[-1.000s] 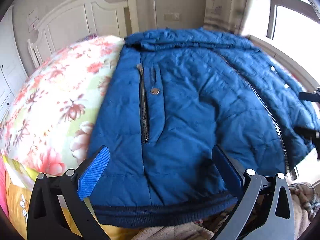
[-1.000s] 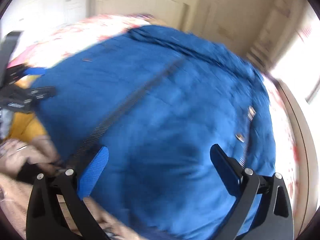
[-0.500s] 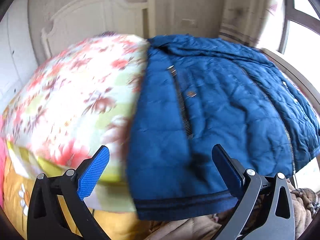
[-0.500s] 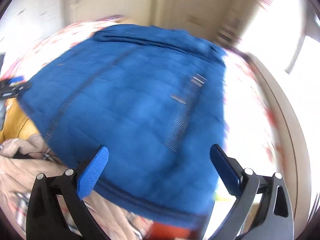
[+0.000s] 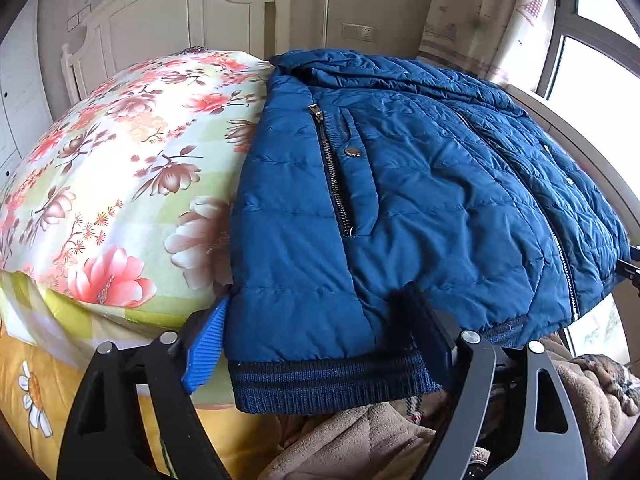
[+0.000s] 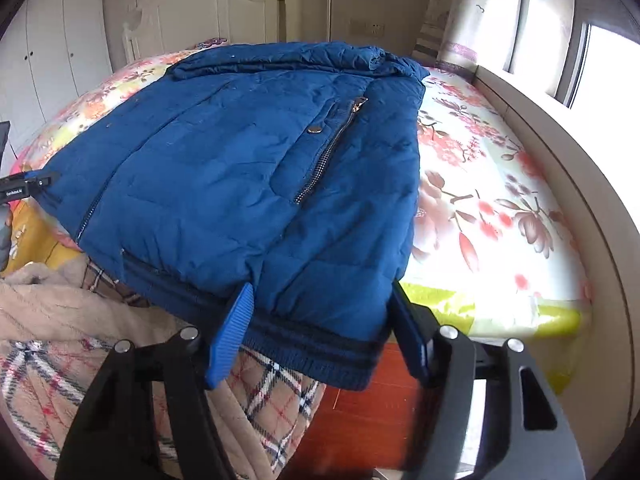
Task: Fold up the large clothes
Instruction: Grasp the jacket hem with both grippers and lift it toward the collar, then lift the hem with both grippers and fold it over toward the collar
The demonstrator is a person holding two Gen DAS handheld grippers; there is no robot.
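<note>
A blue quilted jacket [image 5: 420, 200] lies front up on the bed, zipped, its ribbed hem at the near edge; it also shows in the right wrist view [image 6: 240, 168]. My left gripper [image 5: 316, 344] is partly closed around the jacket's left hem corner, with the hem [image 5: 332, 384] bunched between the fingers. My right gripper [image 6: 320, 332] is likewise partly closed around the right hem corner [image 6: 320, 352]. Both sets of fingers press the fabric from each side.
A floral bedsheet [image 5: 120, 168] covers the bed, also to the right of the jacket [image 6: 488, 184]. A beige plaid blanket [image 6: 80, 340] lies at the near edge. A white headboard [image 5: 180, 28] and a window ledge [image 6: 560, 144] border the bed. Red wood floor [image 6: 360, 412] shows below.
Both grippers have swung outward to the jacket's hem corners, dropped to the near edge, and narrowed from wide open onto the hem fabric.
</note>
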